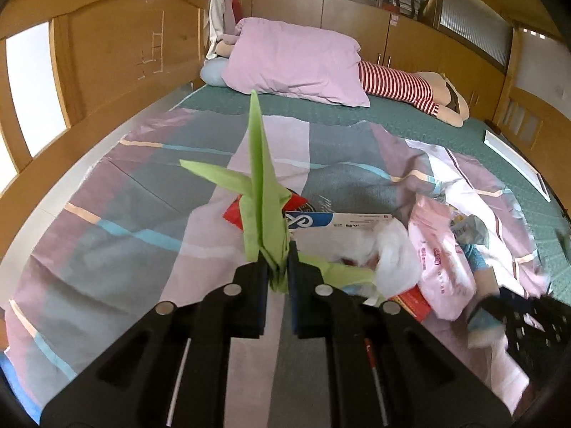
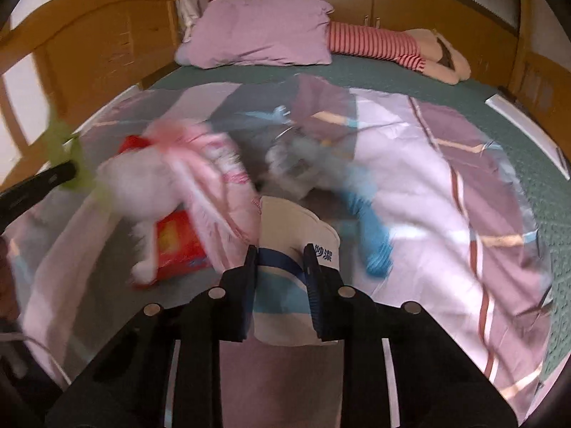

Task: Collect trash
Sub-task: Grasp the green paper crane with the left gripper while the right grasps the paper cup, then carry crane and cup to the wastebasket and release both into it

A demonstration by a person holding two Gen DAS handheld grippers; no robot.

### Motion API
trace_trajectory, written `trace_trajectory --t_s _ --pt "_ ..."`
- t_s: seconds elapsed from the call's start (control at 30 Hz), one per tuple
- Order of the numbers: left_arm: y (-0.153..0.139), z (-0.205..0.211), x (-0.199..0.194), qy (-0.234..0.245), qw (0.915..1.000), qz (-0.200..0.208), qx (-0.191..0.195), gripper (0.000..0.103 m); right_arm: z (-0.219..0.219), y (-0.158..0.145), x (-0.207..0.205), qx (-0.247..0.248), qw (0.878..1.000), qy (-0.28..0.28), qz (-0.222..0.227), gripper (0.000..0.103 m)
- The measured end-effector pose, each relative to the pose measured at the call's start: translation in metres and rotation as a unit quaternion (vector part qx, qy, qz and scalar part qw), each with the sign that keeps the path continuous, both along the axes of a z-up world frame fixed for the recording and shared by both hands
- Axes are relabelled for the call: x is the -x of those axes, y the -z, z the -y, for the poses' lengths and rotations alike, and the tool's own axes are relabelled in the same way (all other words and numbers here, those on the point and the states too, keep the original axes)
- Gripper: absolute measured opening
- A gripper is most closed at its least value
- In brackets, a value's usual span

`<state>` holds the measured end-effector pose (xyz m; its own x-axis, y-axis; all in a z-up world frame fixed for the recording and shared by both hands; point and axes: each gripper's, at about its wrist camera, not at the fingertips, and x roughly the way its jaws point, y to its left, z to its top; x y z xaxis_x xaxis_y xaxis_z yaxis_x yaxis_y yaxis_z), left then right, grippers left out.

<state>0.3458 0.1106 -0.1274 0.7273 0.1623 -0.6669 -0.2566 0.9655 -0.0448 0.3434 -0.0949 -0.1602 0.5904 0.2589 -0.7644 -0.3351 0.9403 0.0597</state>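
My left gripper [image 1: 277, 267] is shut on a folded green paper [image 1: 262, 192] that stands up from the jaws above the bed. Behind it lies a heap of trash: a blue and white carton [image 1: 339, 220], a white tissue wad [image 1: 392, 260], a pink plastic wrapper [image 1: 442, 267] and a red packet [image 1: 414, 303]. My right gripper [image 2: 282, 267] is shut on a cream and blue wrapper [image 2: 289, 235]. In the blurred right wrist view the pink wrapper [image 2: 210, 178], white tissue [image 2: 142, 192], red packet [image 2: 178, 246], a grey crumpled wrapper [image 2: 299, 167] and a blue piece [image 2: 371, 228] lie ahead. The green paper [image 2: 60, 142] shows at the left.
The trash lies on a striped pink, grey and blue sheet [image 1: 125, 235] over a green mattress [image 1: 410, 121]. A pink pillow [image 1: 296, 60] and a striped plush toy [image 1: 410, 89] lie at the far end. A wooden bed frame [image 1: 107, 53] runs along the left. A white flat board [image 1: 514, 164] lies at the right.
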Motion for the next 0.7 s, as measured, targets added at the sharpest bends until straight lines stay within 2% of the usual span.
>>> trace_trajectory --t_s 0.2,0.37,0.7 --pt "-0.013 0.002 0.015 0.002 0.9998 0.016 -0.011 0.011 -0.017 -0.012 0.051 -0.02 0.999 -0.034 -0.016 0.025" --pt "-0.026 0.007 0.032 0.007 0.9985 0.039 -0.038 0.011 -0.025 -0.026 0.073 -0.023 0.999 -0.038 0.009 0.025" --pt "-0.031 0.006 0.04 0.008 0.9976 0.051 -0.046 0.011 -0.033 -0.047 0.101 -0.023 0.998 -0.034 0.049 0.025"
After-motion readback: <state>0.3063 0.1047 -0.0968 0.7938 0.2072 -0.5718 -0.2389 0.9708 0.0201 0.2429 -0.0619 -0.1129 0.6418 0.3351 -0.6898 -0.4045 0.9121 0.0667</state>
